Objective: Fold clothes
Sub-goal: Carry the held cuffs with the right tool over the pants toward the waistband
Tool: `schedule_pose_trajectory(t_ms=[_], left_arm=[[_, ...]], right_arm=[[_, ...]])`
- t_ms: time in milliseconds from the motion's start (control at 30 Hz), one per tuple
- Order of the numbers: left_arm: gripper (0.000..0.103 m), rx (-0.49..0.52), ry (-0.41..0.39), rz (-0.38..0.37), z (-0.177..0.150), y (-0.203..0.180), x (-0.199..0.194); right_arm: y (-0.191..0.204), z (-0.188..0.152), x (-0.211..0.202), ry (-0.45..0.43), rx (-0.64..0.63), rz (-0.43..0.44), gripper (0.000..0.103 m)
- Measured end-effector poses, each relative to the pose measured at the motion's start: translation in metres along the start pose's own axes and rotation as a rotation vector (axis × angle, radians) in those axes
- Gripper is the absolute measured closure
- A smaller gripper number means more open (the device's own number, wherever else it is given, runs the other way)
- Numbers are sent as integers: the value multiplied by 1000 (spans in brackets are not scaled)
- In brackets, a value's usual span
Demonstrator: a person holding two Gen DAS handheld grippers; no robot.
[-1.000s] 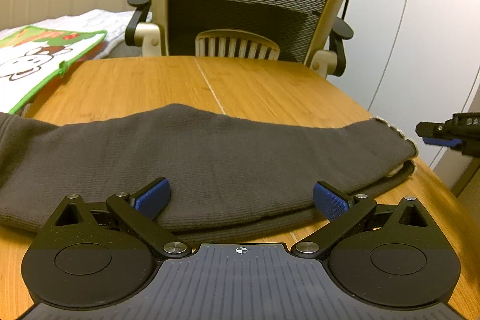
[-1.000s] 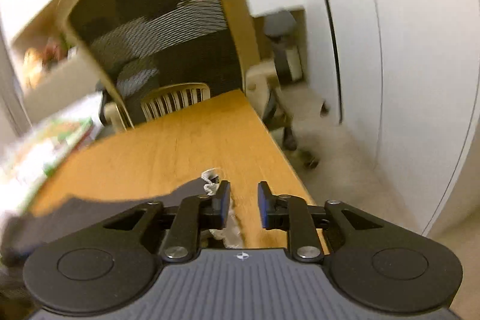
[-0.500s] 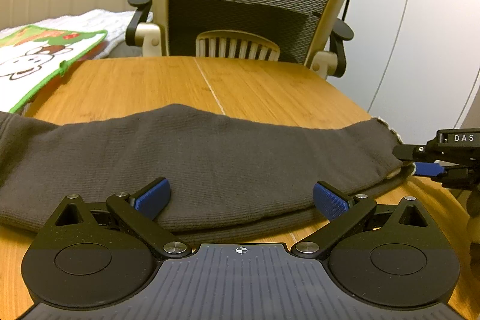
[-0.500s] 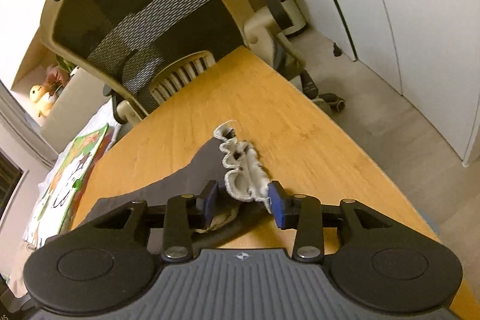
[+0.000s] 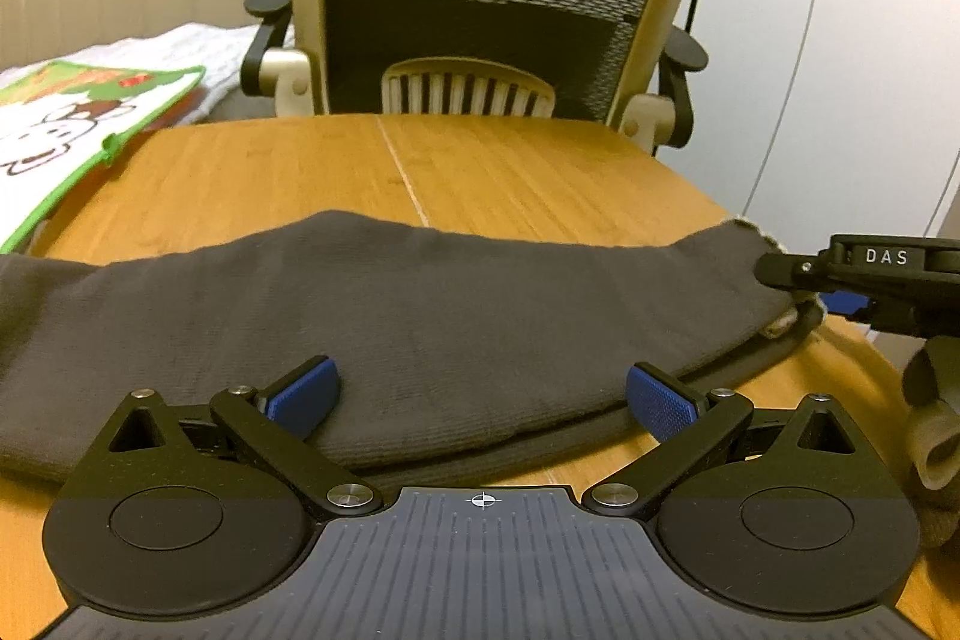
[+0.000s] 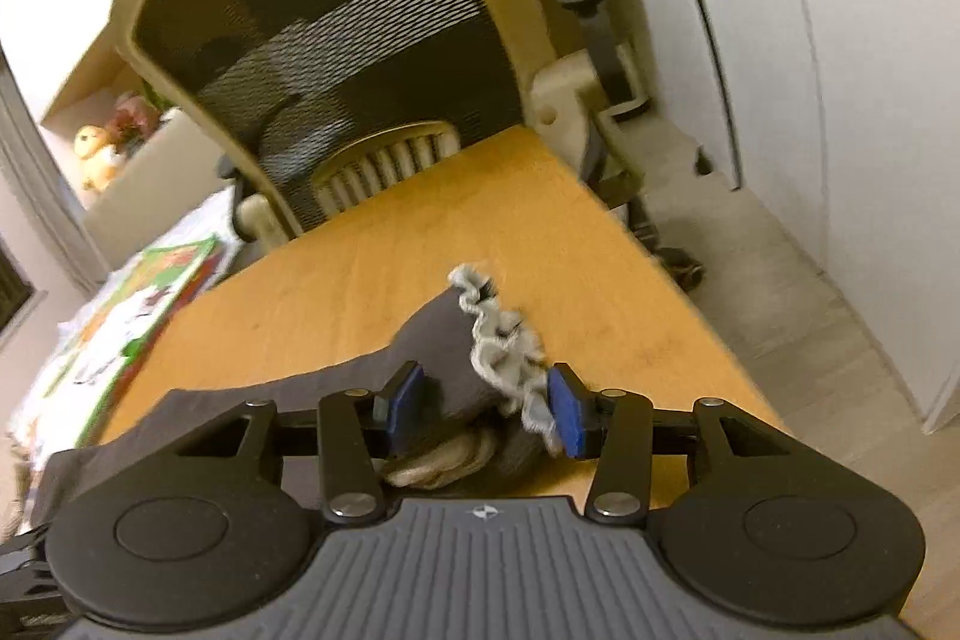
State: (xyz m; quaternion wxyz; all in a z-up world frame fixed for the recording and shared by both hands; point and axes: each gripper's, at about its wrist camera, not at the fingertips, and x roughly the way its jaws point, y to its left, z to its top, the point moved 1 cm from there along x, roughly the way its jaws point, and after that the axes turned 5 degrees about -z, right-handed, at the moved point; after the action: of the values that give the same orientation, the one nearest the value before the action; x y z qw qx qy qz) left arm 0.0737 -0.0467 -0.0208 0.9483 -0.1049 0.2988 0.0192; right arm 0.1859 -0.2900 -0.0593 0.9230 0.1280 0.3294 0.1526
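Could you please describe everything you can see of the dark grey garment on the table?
The dark grey garment is a ribbed knit, folded into a long band lying flat across the wooden table. Its right end shows a frilly pale edge, which sits between the opening right tongs. The open left tongs straddle its near edge.

Left claw [image 5: 480, 397] wide open over folded grey garment [image 5: 420, 316] on wooden surface [image 5: 480, 166]; right claw [image 5: 804, 280] at garment's right end.

Black left claw [image 5: 480, 397] and right claw [image 6: 485, 409] with ribbed blue pads [image 5: 303, 394].
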Motion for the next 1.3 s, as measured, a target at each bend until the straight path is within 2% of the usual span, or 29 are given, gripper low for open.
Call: schedule_pose_trajectory(t_ms=[67,167,333,567,633,700,767,933,1067,1200,1300], left_arm=[[0,-9,-4,-7,0,1,-1],[0,-5,-2,-2,0,0,0],[0,-14,-7,-8,0,2,0],[0,-27,-14,-19,1,5,-1],[0,-35,-18,-25,1,6,-2],[0,-42,-22,-31,1,8,-2],[0,-43,-22,-31,1,8,-2],[0,-41,-21,-30,1,8,-2],[0,-43,-22,-31,1,8,-3],[0,-54,-23,-43,1,10,-5],[0,-67,-11,-57,4,11,-7]], right_arm=[[5,1,-11,-42,-45,-37,59],[16,3,-22,-67,-94,-8,59],[22,-5,-10,18,-136,-15,61],[12,-13,-33,15,-164,-76,61],[8,-12,-43,12,-136,-91,59],[-3,-9,-51,25,-35,-54,43],[-13,-5,-52,44,72,-4,42],[-16,-6,-32,81,139,19,43],[-17,-7,-17,75,177,52,50],[-17,-6,-7,85,198,97,70],[-18,-5,-4,89,189,120,76]])
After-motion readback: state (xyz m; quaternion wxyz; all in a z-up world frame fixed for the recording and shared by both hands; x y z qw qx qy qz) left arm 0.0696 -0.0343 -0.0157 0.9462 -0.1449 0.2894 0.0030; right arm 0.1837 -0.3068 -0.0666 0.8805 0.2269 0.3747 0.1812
